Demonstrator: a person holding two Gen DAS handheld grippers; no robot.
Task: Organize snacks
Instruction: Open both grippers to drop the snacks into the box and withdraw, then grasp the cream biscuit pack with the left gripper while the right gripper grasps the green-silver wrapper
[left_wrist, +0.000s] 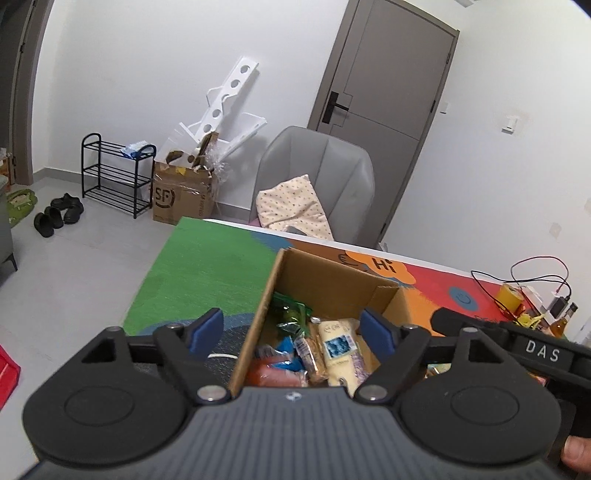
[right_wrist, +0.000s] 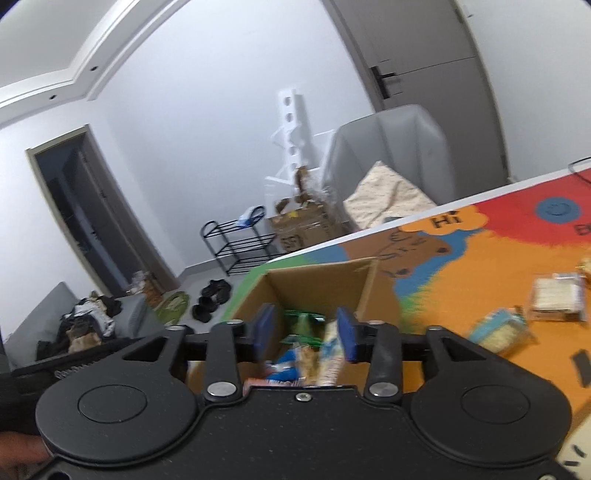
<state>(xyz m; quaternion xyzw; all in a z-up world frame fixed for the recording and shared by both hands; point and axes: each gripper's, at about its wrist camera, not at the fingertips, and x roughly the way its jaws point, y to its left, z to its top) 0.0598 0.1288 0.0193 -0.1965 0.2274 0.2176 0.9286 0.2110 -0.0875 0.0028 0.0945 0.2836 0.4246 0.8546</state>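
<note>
Nearest to the camera in both wrist views are the grippers, and both hang over the open cardboard box (left_wrist: 332, 284). Left gripper (left_wrist: 291, 328) has its blue pads spread wide; one pad stands outside the left wall of the box, the other over the inside, and nothing is between them. Right gripper (right_wrist: 306, 332) is parted too, less wide, with no snack pressed by its pads (the view is blurred, but the gap looks free).

Inside the box lie the snacks (left_wrist: 314, 350): a green packet toward the far wall, a blue packet, a reddish one close to the near edge, and a pale yellow pack with a blue label. To the right of the box, on the colourful table mat (right_wrist: 480, 266), two more packs wait: a clear pack of crackers (right_wrist: 557, 297) and, nearer to the box, a light blue and yellow packet (right_wrist: 498, 328). Behind the box stands a grey chair (left_wrist: 317, 177) with a dotted cushion (left_wrist: 291, 206).
</note>
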